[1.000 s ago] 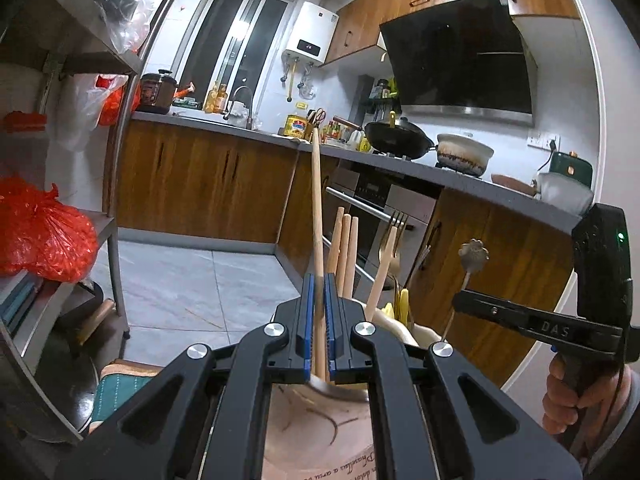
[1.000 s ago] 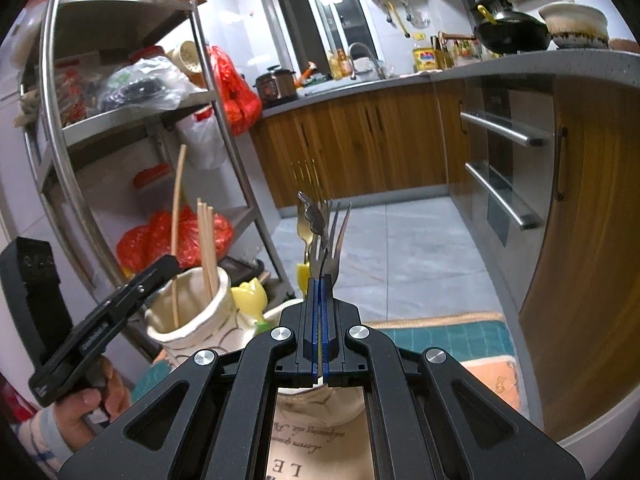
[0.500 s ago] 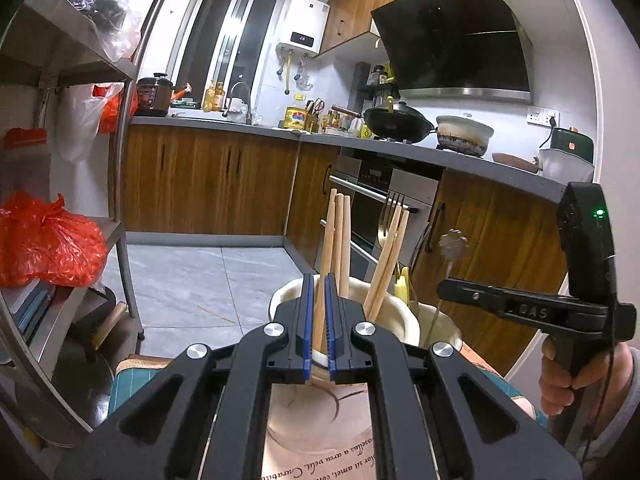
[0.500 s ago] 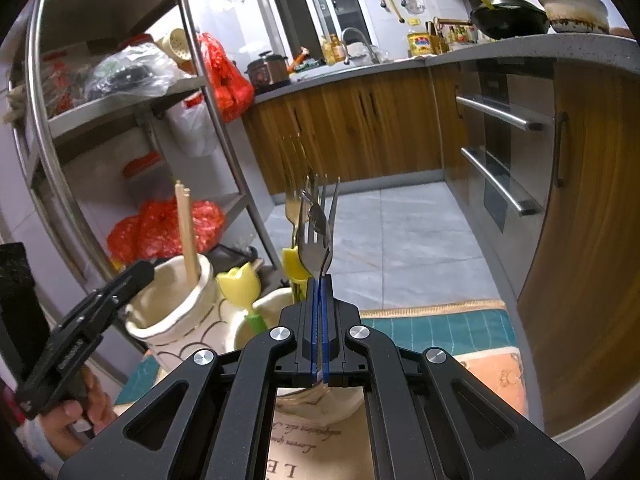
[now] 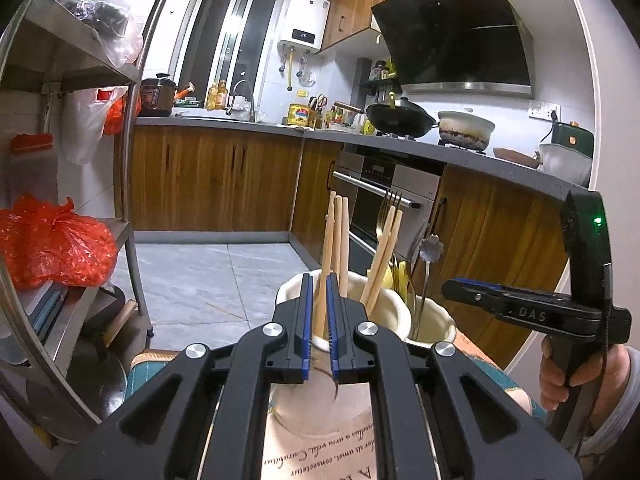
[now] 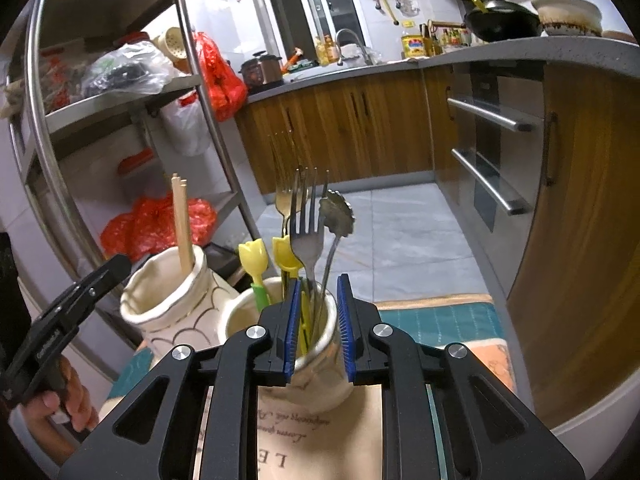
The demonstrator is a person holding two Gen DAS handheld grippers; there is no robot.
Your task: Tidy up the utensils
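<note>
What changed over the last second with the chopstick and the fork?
The chopstick in the left gripper sank into the left pot. The fork dropped into the right pot, and the right gripper is opening, its pads now off the fork. Both pots and the other utensils stayed put.

My right gripper (image 6: pixel 318 322) is opening around 1 fork (image 6: pixel 306 236) standing in the jar (image 6: pixel 320 384), with the chopstick vase (image 6: pixel 168 300) just left.
</note>
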